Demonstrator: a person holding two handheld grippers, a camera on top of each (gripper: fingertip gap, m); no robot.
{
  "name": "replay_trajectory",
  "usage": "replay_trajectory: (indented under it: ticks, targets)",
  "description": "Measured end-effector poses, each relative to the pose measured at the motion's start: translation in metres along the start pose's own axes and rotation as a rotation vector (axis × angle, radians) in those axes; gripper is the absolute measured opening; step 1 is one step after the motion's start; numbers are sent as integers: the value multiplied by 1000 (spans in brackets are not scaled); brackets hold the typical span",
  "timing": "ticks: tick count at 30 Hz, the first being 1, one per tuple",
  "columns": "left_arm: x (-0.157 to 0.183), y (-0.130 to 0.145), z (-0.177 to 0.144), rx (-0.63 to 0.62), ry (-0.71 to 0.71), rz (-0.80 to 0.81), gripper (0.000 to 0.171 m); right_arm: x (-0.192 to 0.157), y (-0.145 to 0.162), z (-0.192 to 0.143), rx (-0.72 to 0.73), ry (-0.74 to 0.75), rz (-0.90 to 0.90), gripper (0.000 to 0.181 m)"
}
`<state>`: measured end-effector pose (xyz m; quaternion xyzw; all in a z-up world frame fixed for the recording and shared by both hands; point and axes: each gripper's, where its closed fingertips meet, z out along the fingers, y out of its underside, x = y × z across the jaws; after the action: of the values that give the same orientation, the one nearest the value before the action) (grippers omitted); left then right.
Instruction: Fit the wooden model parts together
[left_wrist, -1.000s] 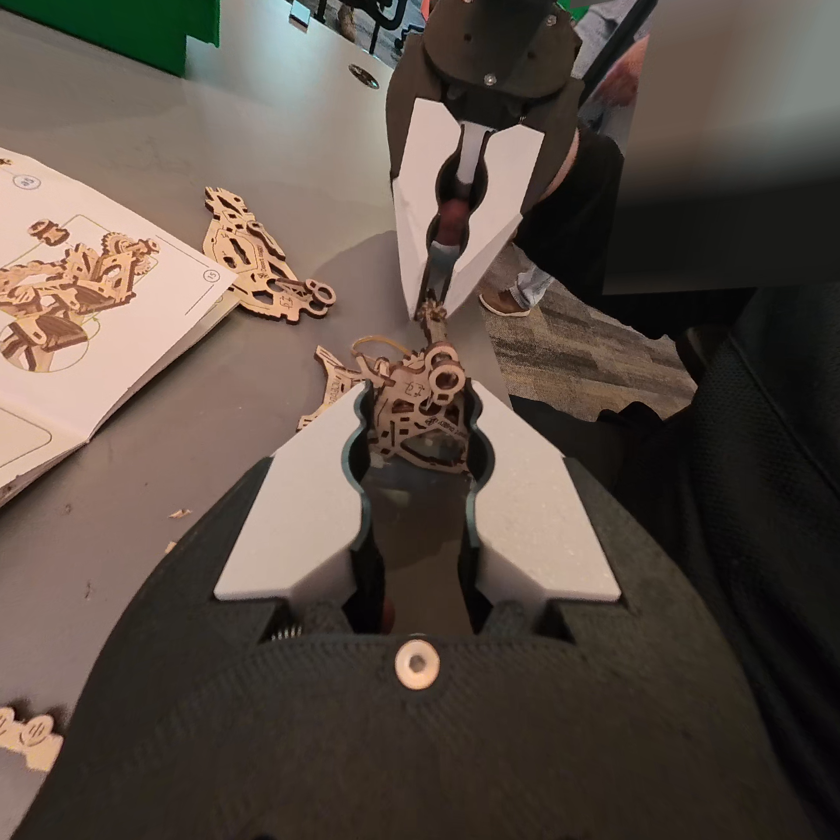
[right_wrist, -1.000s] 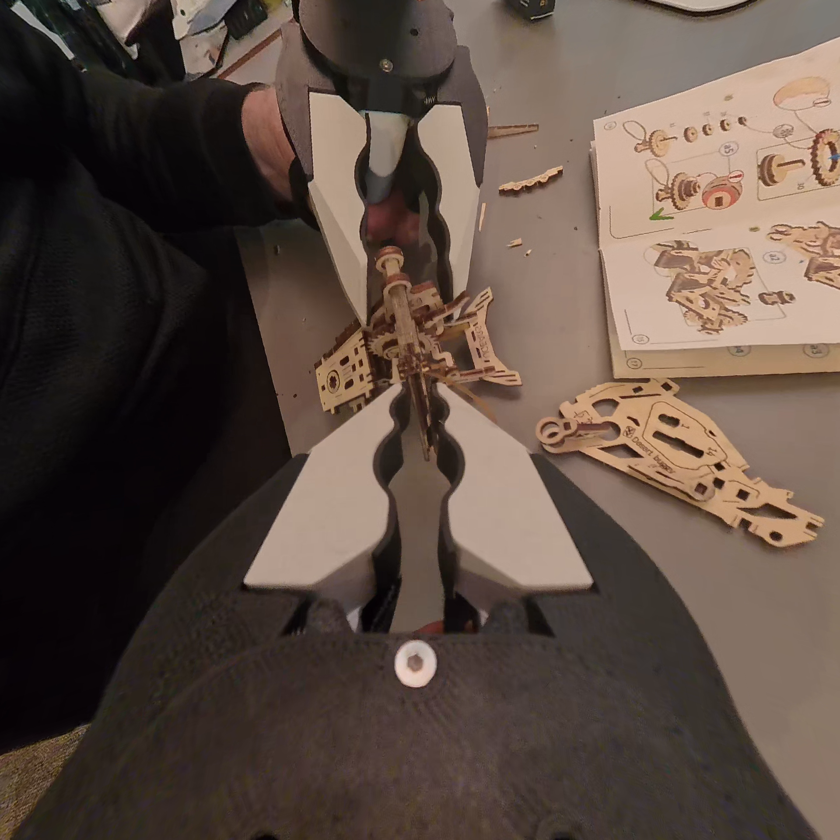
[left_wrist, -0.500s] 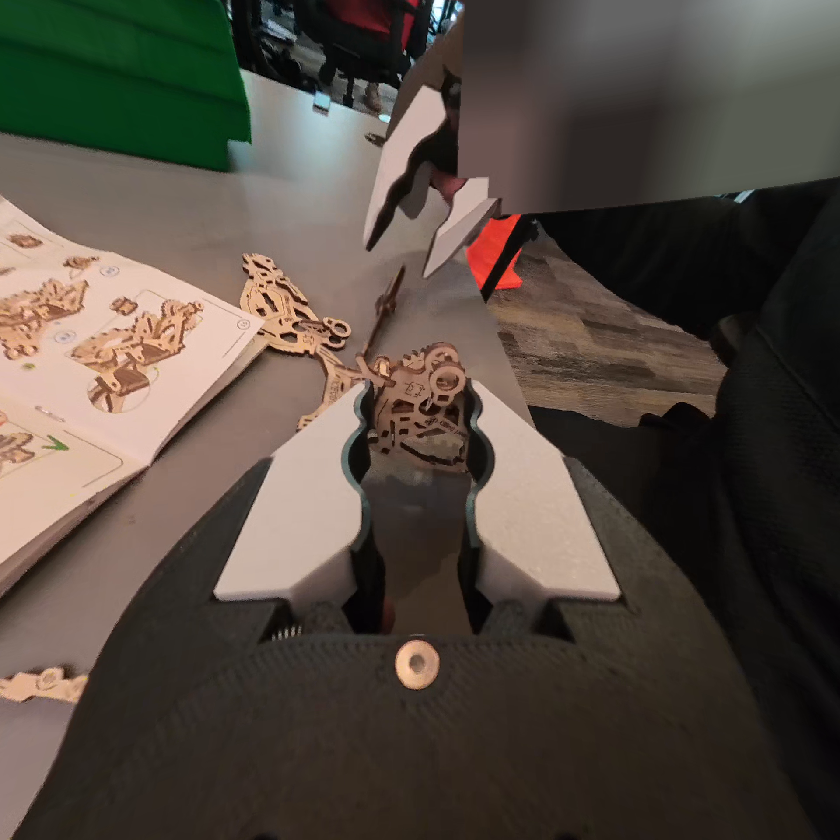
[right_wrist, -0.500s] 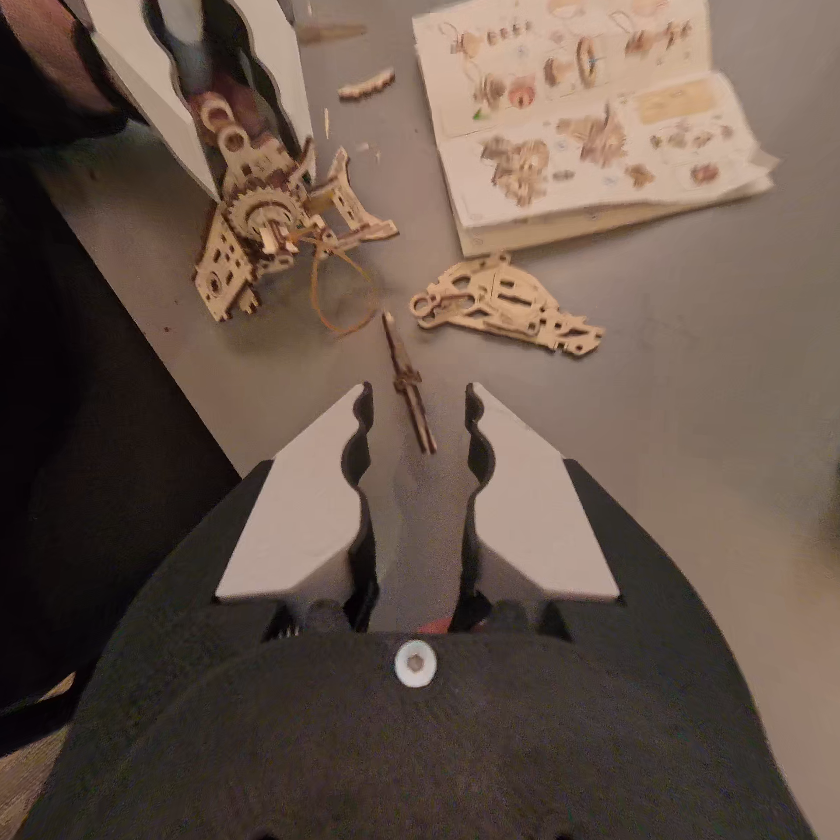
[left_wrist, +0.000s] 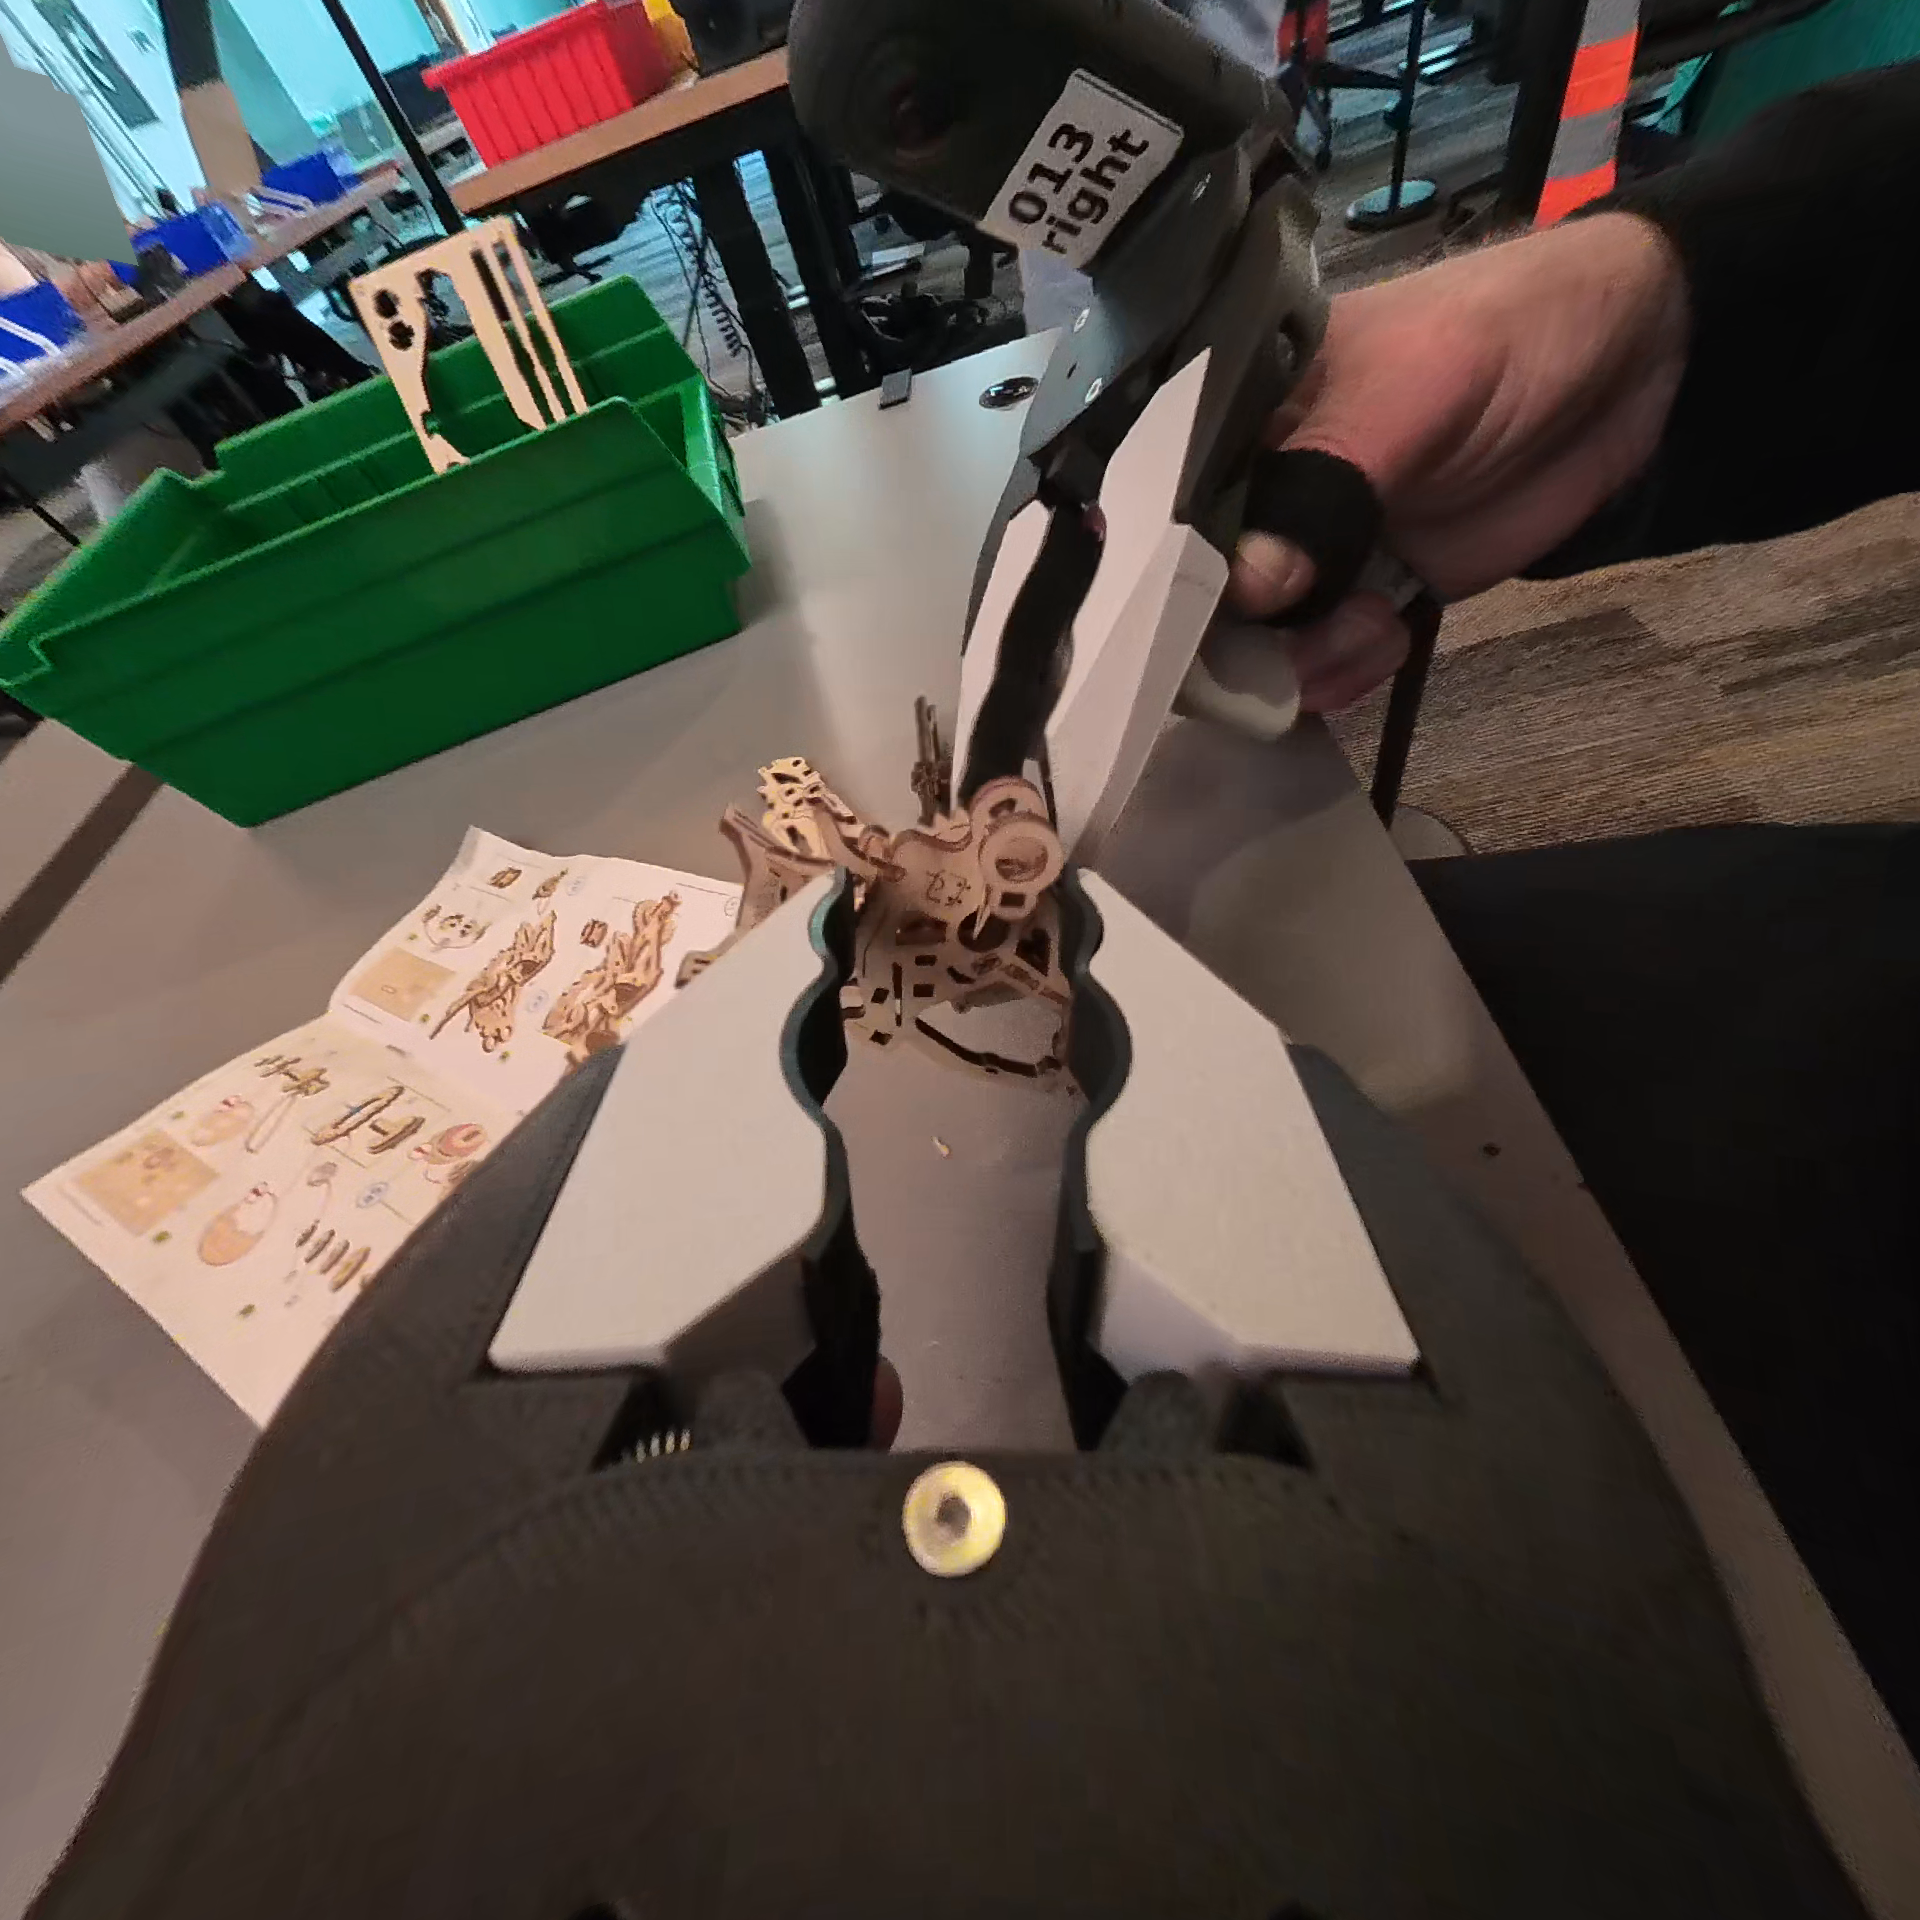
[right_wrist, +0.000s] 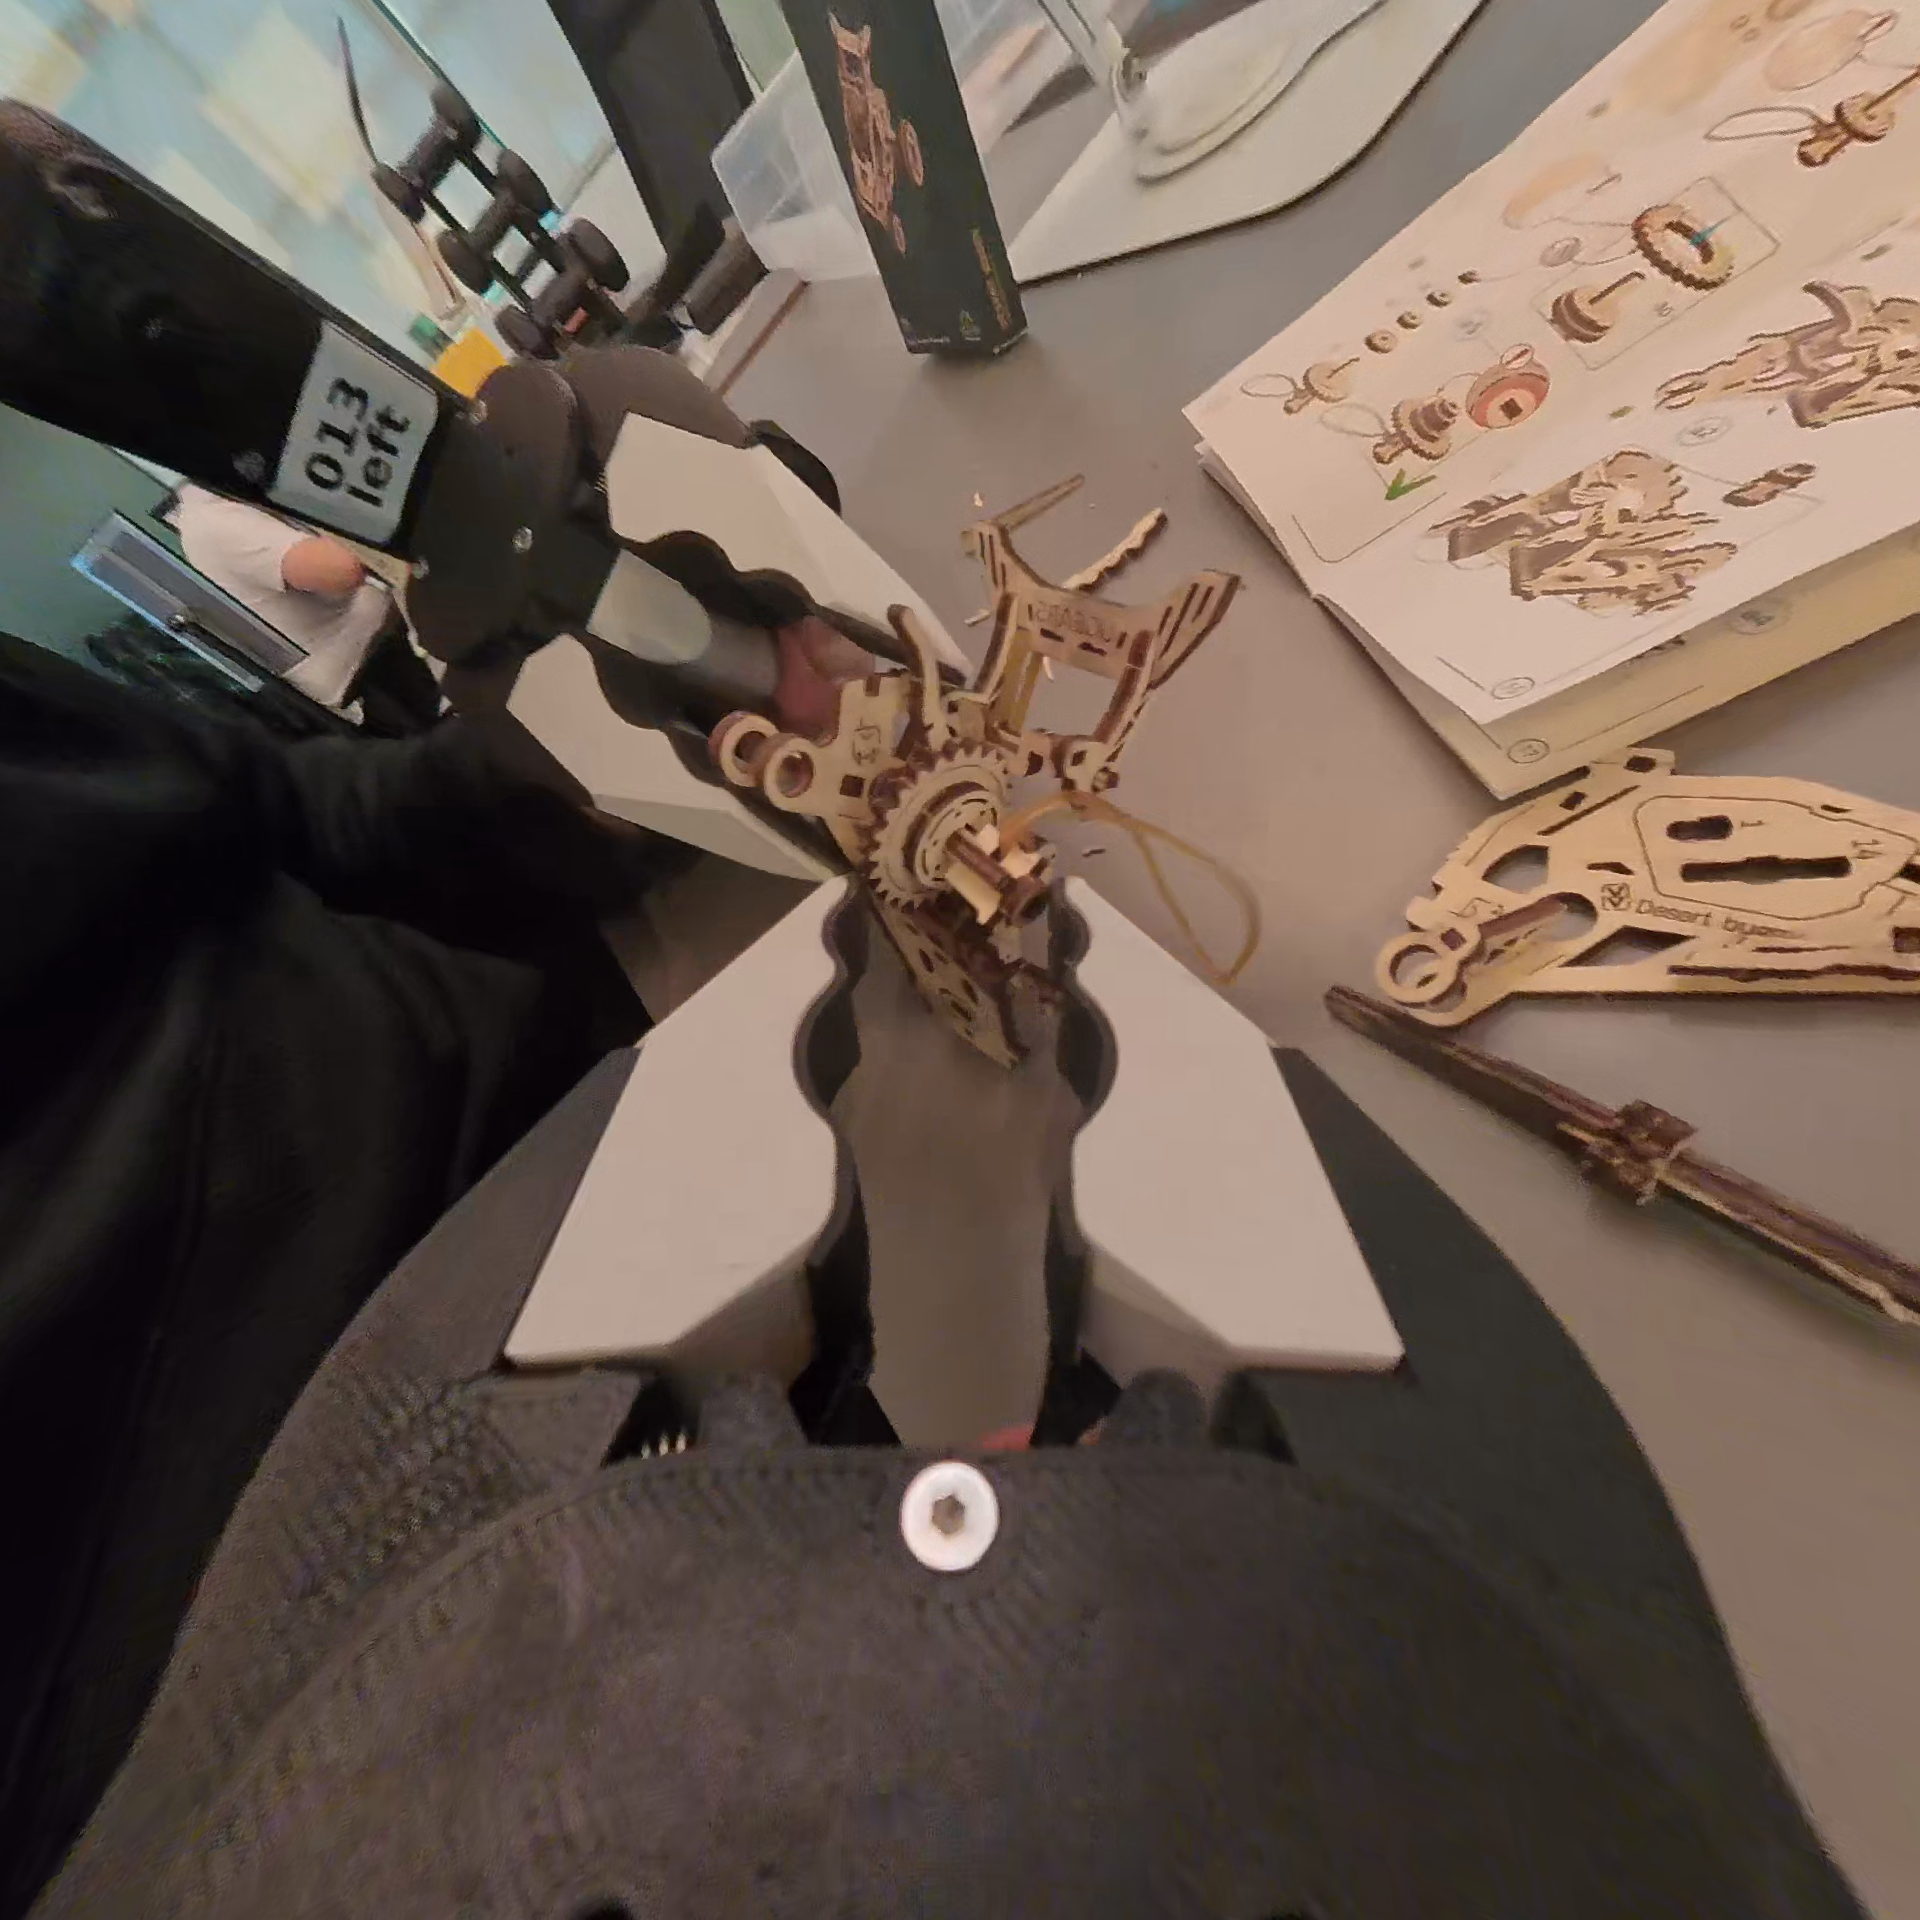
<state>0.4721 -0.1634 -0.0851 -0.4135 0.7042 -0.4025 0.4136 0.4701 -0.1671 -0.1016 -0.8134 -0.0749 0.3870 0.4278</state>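
The half-built wooden model (left_wrist: 956, 914), a pale laser-cut plywood assembly with a toothed gear and a protruding axle, is held up off the grey tabletop (left_wrist: 499, 727) near its front edge. The left gripper (left_wrist: 954, 940) has its white fingers (left_wrist: 727, 1101) closed on the model's flat side plate, which fills the gap between their tips. In the right wrist view the same gripper (right_wrist: 914, 717) comes in from the left, clamping the model (right_wrist: 935, 821) by that plate.

The right gripper (right_wrist: 951, 940) sits with its tips on either side of the model's lower edge, just below the gear; whether it actually pinches the wood or only brackets it cannot be told. In the left wrist view this gripper (left_wrist: 1023, 800) points steeply down behind the model, held by a person's hand (left_wrist: 1455, 436).

To the right of the model, lying flat on the tabletop, are a long dark wooden rod with a small collar (right_wrist: 1631, 1143) and, just beyond it, a flat pale plywood frame piece with slots (right_wrist: 1662, 894). A thin loop of rubber band (right_wrist: 1195, 883) hangs from the model's axle. Farther right of the model lies an open white instruction booklet (right_wrist: 1558, 416). A green plastic bin (left_wrist: 395, 561) stands on the tabletop well behind the model.
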Motion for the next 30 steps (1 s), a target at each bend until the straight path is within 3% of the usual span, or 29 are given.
replay_trajectory:
  ticks: [8, 10, 20, 30]
  targets:
    - [-1, -4, -5, 48, -17, 31, 37, -6, -7, -3, 9, -29, -110, 26]
    - [0, -4, -6, 50, -13, 27, 37, -5, -8, -6, -1, -38, -147, 10]
    - [5, -6, -6, 62, -11, 51, 36, -6, -4, -3, -20, -130, -103, 11]
    - [-5, -31, -24, 263, 58, -153, 35, -26, -20, -4, 51, -275, -33, 9]
